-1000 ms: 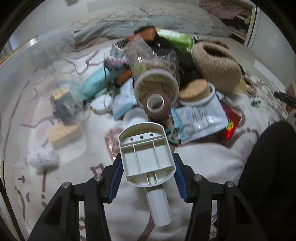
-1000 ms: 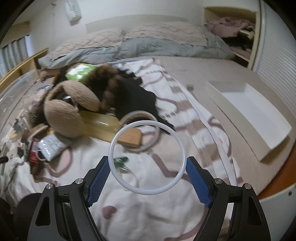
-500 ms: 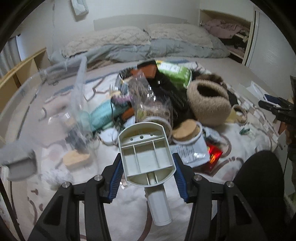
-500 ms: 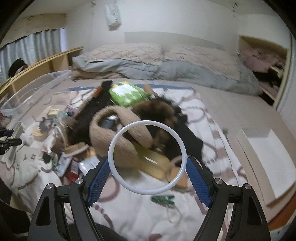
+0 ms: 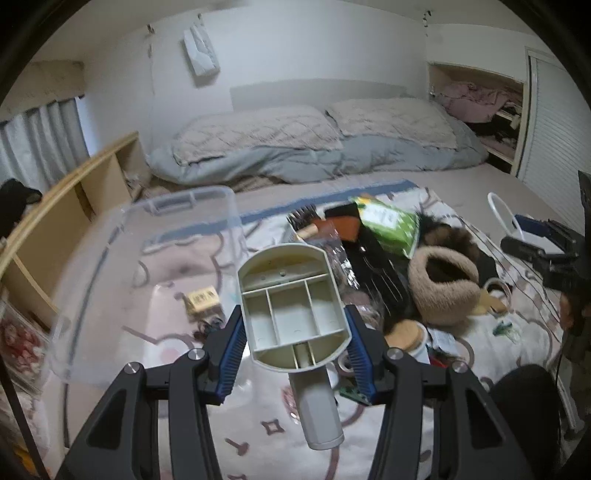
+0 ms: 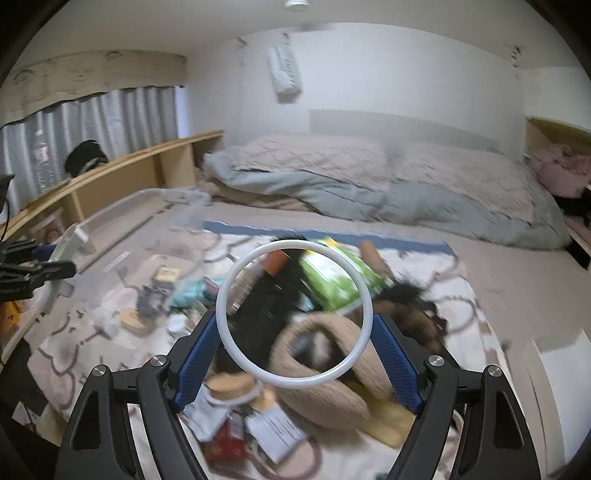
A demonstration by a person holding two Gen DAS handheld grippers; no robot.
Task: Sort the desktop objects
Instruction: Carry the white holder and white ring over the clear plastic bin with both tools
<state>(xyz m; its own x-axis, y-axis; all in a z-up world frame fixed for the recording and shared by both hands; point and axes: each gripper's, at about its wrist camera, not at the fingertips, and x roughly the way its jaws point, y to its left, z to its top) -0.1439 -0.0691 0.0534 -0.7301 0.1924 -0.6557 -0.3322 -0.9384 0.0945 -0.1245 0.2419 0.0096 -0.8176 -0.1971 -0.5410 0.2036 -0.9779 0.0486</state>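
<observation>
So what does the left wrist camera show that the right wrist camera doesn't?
Only the left wrist view shows the left gripper shut on a cream compartmented holder seen from inside, and a closet at right. Only the right wrist view shows the right gripper clamping the white ring face-on, and the ceiling light. Both show the clear plastic bin, green packet, beige fuzzy slipper and bedding.

right view: clutter pile (image 6: 295, 332) smeared by blur | left view: clear bin (image 5: 122, 280) hazy, contents unreadable | white tray (image 6: 561, 373) cut off at edge
</observation>
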